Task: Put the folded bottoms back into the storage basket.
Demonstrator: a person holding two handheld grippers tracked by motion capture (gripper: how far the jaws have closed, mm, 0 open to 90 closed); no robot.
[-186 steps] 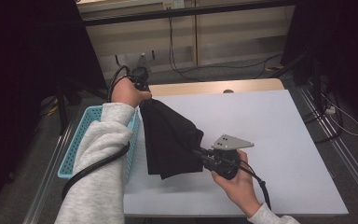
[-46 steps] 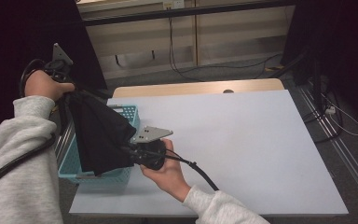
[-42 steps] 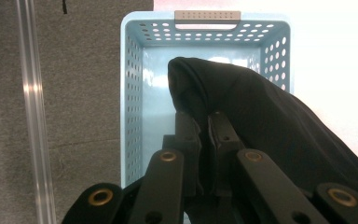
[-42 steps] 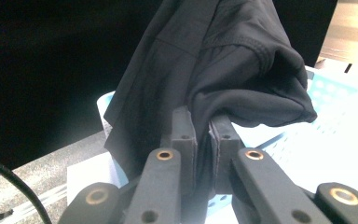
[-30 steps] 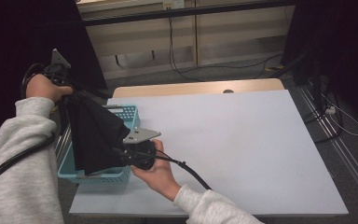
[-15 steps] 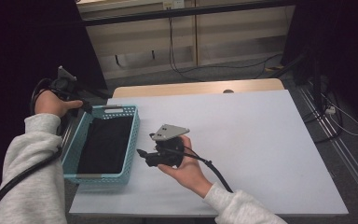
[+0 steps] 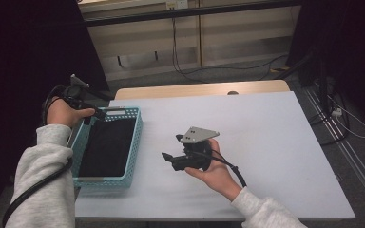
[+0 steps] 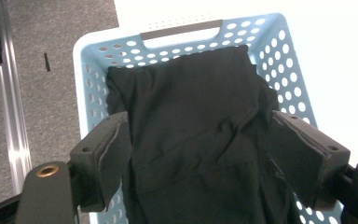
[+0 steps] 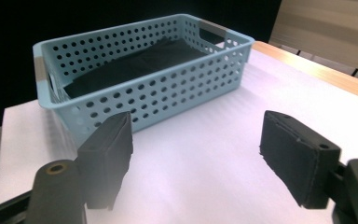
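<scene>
The left gripper (image 7: pixel 100 114) hung over the far end of the basket (image 7: pixel 135 142), its jaws spread wide and holding nothing; they had just been opening, with no cloth pinched between them. In the left gripper view its pads (image 8: pixel 112 158) stood apart on either side of the cloth (image 8: pixel 196 130) below, clear of it.

The cloth (image 7: pixel 107 147) lay folded and flat inside the basket, on the table's (image 7: pixel 275 142) left edge. Its long axis ran along the basket's length, from the near end to the far handle end. It sat just under and nearward of the left jaws.

The right gripper (image 7: pixel 168 159) was held above the table, near the basket's right wall, pointing left toward it. Its jaws had also just been opening and stood wide, empty, touching nothing. In the right gripper view the basket (image 9: pixel 140 88) and the cloth (image 9: pixel 135 65) lay beyond the pads (image 9: pixel 109 154), apart from them.
</scene>
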